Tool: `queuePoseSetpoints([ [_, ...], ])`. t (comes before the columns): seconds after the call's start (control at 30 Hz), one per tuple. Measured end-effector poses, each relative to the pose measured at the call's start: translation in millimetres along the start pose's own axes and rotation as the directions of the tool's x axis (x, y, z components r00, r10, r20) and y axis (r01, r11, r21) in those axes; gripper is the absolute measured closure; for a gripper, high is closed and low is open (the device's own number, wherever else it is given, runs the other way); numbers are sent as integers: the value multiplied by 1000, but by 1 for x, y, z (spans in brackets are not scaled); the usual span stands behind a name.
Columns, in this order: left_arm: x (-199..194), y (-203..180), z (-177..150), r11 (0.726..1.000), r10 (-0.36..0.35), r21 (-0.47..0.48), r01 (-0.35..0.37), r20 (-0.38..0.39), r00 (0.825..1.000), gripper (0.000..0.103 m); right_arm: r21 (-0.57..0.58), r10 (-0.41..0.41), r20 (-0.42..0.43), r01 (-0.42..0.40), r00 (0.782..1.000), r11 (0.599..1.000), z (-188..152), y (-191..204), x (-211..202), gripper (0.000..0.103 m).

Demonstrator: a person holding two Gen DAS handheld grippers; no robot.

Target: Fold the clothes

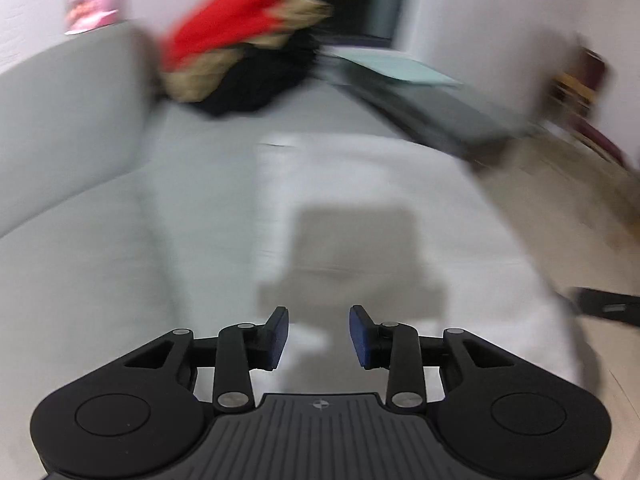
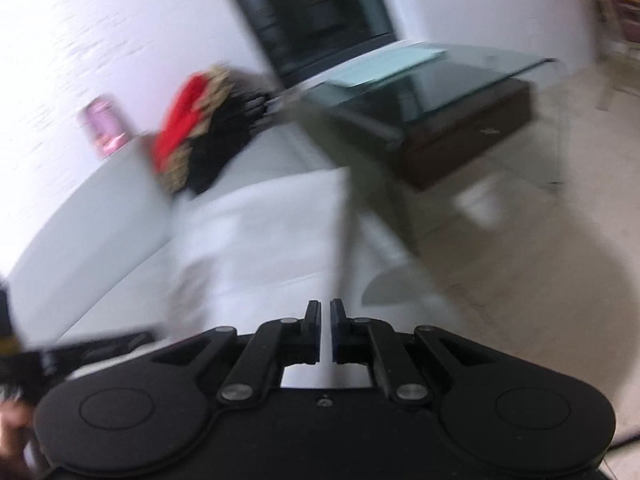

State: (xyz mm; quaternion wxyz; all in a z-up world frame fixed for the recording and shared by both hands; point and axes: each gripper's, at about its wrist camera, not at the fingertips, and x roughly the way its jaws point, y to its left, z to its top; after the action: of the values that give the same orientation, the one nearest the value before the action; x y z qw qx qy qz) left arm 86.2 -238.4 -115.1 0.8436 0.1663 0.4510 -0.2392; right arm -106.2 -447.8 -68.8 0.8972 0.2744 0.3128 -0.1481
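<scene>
I work over the pale grey upholstered sofa (image 1: 80,240). The white cloth garment (image 1: 360,200) lies spread on its seat, a straight edge showing at the far side; both views are blurred, so I cannot tell how many folds it carries. A heap of red, tan and black clothes (image 1: 240,52) sits at the far end. The left gripper (image 1: 318,334) hovers over the garment, fingers spread and empty. The right gripper (image 2: 325,330) has fingers nearly closed; whether cloth is pinched, I cannot tell. Advice: slow both grippers until the views sharpen, then align hems before pressing.
</scene>
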Motion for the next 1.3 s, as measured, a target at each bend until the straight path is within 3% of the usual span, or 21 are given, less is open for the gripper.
queuePoseSetpoints([
  [0.1,-14,-11,-8,999,-27,35,26,10,1000,65,-89,12,-74,-19,997,996,-14,22,14,97],
  [0.17,-23,-19,-13,997,-45,58,44,16,999,65,-141,-79,-129,60,988,988,-29,24,25,100],
  [0.27,-36,-31,-20,993,-72,93,70,24,997,64,-131,-126,-158,105,979,986,-34,25,11,101],
  [0.33,-46,-38,-25,990,-88,115,84,32,996,54,-122,-139,-167,120,976,985,-33,30,-3,89],
  [0.43,-87,-44,-31,990,-95,110,84,97,991,29,-125,-101,-138,84,985,989,-23,48,-30,46],
  [0.47,-101,-44,-33,990,-102,107,89,118,988,23,-124,-84,-134,67,987,990,-20,53,-40,38],
  [0.57,-141,-46,-37,989,-123,99,106,178,976,11,-130,-66,-128,49,989,990,-11,66,-67,25],
  [0.67,-159,-45,-32,988,-139,99,121,195,971,0,-146,-87,-116,70,989,987,-2,78,-91,20],
  [0.87,-183,-46,-31,991,-116,87,102,182,976,0,-156,-104,-90,89,991,984,11,96,-129,0],
  [1.07,-199,-49,-36,996,-68,72,58,145,987,0,-208,-155,-58,140,986,968,16,105,-150,0],
  [1.3,-205,-57,-45,995,-62,89,50,140,988,0,-193,-178,-65,163,982,968,18,102,-154,0],
])
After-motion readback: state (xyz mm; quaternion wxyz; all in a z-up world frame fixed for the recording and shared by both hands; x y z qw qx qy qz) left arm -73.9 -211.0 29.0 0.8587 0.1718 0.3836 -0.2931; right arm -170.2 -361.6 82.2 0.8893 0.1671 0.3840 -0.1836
